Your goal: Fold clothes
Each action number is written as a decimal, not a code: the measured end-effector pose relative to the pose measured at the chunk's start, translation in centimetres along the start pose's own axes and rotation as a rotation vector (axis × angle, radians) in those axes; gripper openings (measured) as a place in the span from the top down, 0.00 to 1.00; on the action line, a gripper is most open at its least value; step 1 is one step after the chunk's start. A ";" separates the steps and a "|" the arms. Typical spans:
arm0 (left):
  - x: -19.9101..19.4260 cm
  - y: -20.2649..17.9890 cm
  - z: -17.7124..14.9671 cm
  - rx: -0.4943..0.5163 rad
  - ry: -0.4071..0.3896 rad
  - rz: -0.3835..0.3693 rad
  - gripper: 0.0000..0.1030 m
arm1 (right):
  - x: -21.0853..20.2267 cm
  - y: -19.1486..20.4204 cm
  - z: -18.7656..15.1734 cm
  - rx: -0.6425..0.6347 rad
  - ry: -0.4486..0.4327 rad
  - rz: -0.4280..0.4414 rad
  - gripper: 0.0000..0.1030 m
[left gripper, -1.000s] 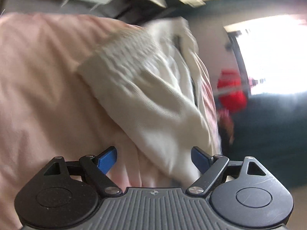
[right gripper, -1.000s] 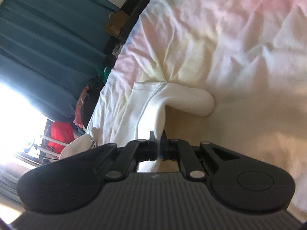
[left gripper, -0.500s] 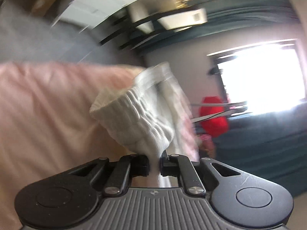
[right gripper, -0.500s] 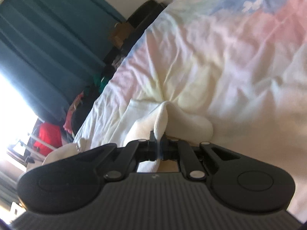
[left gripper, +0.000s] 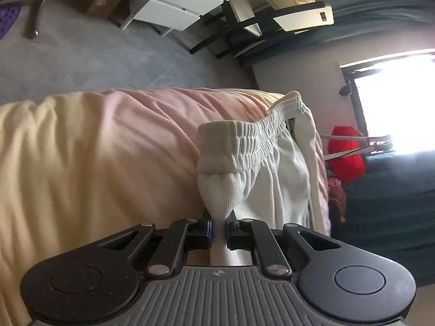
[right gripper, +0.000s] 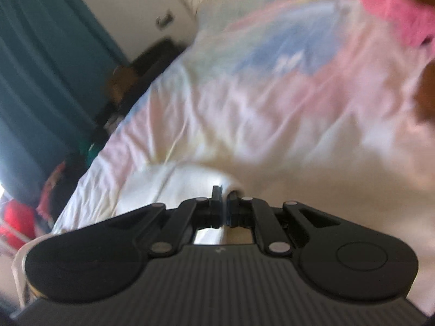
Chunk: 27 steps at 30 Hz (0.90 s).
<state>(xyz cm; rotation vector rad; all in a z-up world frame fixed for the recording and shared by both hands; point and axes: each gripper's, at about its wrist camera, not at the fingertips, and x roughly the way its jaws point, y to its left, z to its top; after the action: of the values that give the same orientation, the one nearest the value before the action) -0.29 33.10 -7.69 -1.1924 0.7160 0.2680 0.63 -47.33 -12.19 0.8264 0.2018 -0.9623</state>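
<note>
A white pair of shorts (left gripper: 261,168) with a ribbed elastic waistband lies on a pink and yellow bed cover (left gripper: 108,168). My left gripper (left gripper: 219,226) is shut on a pinch of the white fabric just below the waistband and lifts it off the bed. In the right wrist view my right gripper (right gripper: 224,203) is shut on another fold of the white shorts (right gripper: 174,187), low over the pastel bed cover (right gripper: 272,108). That view is blurred.
The grey floor (left gripper: 81,59), white drawers (left gripper: 195,2) and a black-legged desk lie beyond the bed's edge. A red garment (left gripper: 345,160) hangs by the bright window. Teal curtains (right gripper: 40,81) stand left of the bed. A pink fluffy thing (right gripper: 386,8) lies at top right.
My left gripper was open over the shorts, then closed on the fabric and lifted it. My right gripper stayed shut on the shorts and moved, pulling the fold along the bed.
</note>
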 end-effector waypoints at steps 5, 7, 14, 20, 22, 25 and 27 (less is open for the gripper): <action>-0.6 -1.2 -0.6 0.084 -0.043 0.034 0.91 | -3.9 3.1 0.4 -0.169 -0.189 0.099 0.94; -0.5 -1.1 -0.5 0.078 -0.039 0.040 0.91 | -3.7 2.8 0.3 -0.152 -0.167 0.053 0.94; 0.3 -1.5 0.2 0.128 -0.030 0.143 0.76 | 0.5 -0.9 -0.5 -0.055 0.121 -0.201 0.91; 0.2 -3.5 0.1 0.259 -0.083 0.232 0.49 | 0.0 0.1 -0.2 -0.111 0.095 -0.211 0.44; -0.3 -4.0 0.0 0.294 -0.112 0.265 0.36 | -1.1 1.3 -0.3 -0.149 0.035 -0.187 0.23; -1.1 -5.5 -0.6 0.370 -0.180 0.311 0.23 | -3.1 3.5 -0.5 -0.239 -0.042 -0.127 0.23; -1.6 -6.7 -1.3 0.433 -0.230 0.333 0.21 | -4.4 5.1 -0.8 -0.299 -0.061 -0.055 0.23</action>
<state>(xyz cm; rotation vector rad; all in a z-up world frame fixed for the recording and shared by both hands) 1.73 29.68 -1.88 -0.6160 0.7230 0.4916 2.24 -42.37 -7.84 0.5187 0.3089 -0.9785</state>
